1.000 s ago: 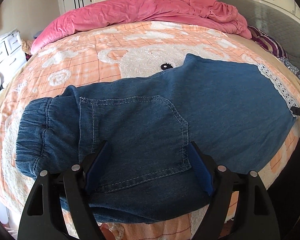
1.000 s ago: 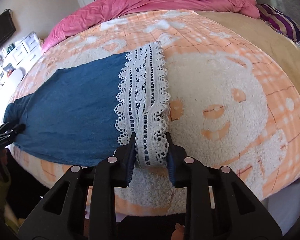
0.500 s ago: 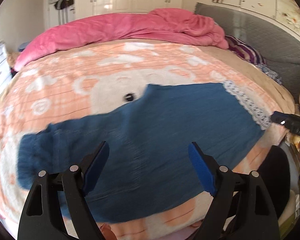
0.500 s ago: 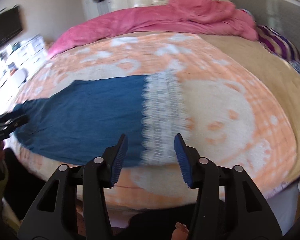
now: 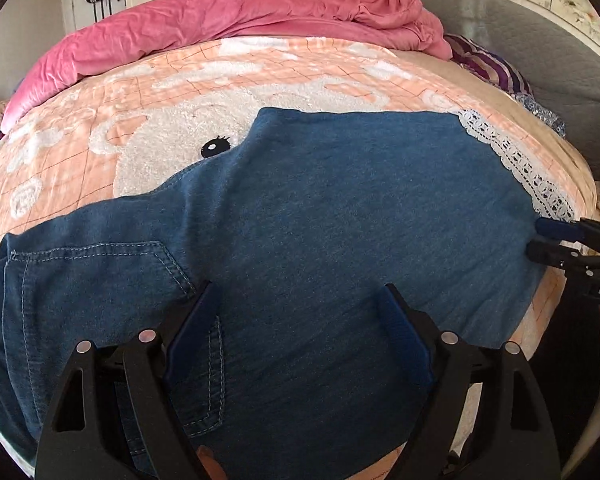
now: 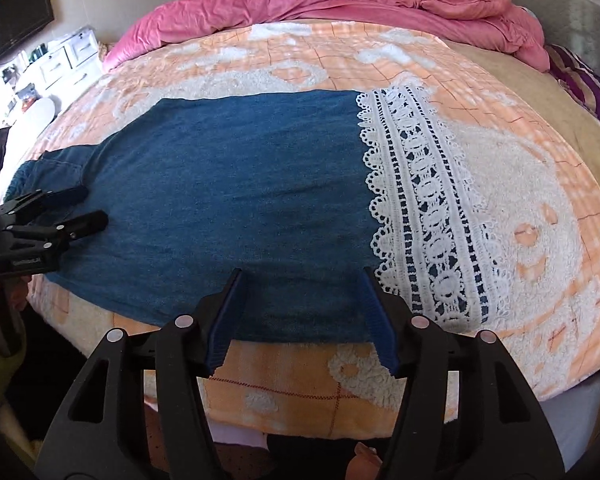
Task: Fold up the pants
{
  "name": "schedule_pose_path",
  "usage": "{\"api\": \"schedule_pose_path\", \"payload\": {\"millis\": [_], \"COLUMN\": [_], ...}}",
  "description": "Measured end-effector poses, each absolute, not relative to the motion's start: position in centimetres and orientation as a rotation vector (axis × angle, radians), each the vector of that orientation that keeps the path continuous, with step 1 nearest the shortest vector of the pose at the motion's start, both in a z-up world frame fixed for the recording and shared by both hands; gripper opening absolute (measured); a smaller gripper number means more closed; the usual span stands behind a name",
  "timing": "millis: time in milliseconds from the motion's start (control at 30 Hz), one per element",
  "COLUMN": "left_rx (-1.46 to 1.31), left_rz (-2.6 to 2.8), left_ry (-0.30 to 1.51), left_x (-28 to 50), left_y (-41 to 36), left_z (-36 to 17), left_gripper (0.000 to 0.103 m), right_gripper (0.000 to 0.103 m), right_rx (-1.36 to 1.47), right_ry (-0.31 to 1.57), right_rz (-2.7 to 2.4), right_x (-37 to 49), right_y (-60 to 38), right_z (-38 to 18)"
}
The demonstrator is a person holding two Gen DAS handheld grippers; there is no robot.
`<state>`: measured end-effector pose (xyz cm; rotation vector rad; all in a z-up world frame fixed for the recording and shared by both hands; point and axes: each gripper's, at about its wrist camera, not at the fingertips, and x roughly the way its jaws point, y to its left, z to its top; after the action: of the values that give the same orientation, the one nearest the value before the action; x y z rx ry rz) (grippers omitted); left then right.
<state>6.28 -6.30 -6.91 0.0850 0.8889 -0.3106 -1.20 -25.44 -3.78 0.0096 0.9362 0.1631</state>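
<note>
Pants (image 5: 340, 216): blue denim, laid flat on the bed (image 6: 500, 92), legs stacked one over the other. In the left wrist view they run from the gathered waistband at the lower left edge of the frame to the lace hem (image 5: 516, 160) at the right. In the right wrist view the lace hem (image 6: 428, 208) crosses the centre-right as a white band.

Handling, judged from the look:
- Soft, light denim; lies limp with almost no wrinkle, so it should drape and sag when lifted.
- Not fragile in the body. The lace is openwork and could snag on a finger edge.
- The fleecy blanket (image 5: 172, 92) beneath looks grippy; dragging would likely bunch the cloth, lifting is safer.
- Best holds: the near edge at both ends, 1 at the waistband or pocket seam (image 5: 216, 364) where cloth is thicker, 1 on denim just inside the lace.

Pose:
- Left gripper (image 5: 296, 332): pitched steeply down over the seat area, bottom centre of its frame. Fingers spread wide, nothing clamped; denim lies under the gap, no pinch visible.
- Right gripper (image 6: 300, 316): also pitched down, over the near edge of the leg just left of the lace. Its fingers are opening, free of the cloth; denim edge shows between them, not held.
- Each gripper appears at the other view's side edge, well apart.
</note>
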Motion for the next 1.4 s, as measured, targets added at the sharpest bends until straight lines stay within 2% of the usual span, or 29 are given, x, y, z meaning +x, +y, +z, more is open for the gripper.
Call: {"api": "schedule_pose_path", "payload": {"millis": [133, 267, 500, 667, 833, 933, 1000, 1033, 1267, 1400], "left_rx": [0.070, 0.061, 0.155, 0.194, 0.250, 0.261, 0.266, 0.265, 0.273, 0.209], "left_rz": [-0.298, -0.322, -0.417, -0.500, -0.572, -0.608, -0.649, -0.669, -0.826, -0.853], "left_ry": [0.882, 0.801, 0.753, 0.828, 0.942, 0.998, 1.020, 1.028, 1.085, 1.133], "left_x": [5.7, 5.3, 9.2, 13.9, 18.4, 20.7, 21.7, 22.1, 23.6, 24.4], "left_y": [-6.3, -6.9, -13.6, -19.6, -24.4, -26.0, -27.1, -27.5, -30.4, -30.8], "left_z": [-5.9, -1.9, 2.5, 2.6, 0.4, -1.4, -2.3, -2.6, -4.8, -6.0], "left_gripper": [0.081, 0.081, 0.081, 0.081, 0.081, 0.076, 0.062, 0.061, 0.057, 0.057], "right_gripper": [0.054, 0.063, 0.067, 0.067, 0.067, 0.059, 0.046, 0.044, 0.043, 0.033], "right_rx": [0.083, 0.180, 0.312, 0.359, 0.398, 0.386, 0.351, 0.354, 0.383, 0.358], "right_ry": [0.891, 0.786, 0.793, 0.814, 0.840, 0.846, 0.836, 0.834, 0.826, 0.827], "right_rz": [0.171, 0.110, 0.039, 0.050, 0.082, 0.092, 0.096, 0.101, 0.120, 0.118], "right_x": [-2.1, -3.7, -4.0, -3.1, -1.9, -1.5, -1.5, -1.7, -0.9, -0.6], "right_y": [-26.2, -29.3, -33.6, -34.6, -34.9, -34.7, -34.3, -34.3, -34.7, -34.4], "right_z": [-2.8, -0.2, -0.8, -2.0, -3.2, -3.9, -3.8, -3.7, -4.1, -4.1]}}
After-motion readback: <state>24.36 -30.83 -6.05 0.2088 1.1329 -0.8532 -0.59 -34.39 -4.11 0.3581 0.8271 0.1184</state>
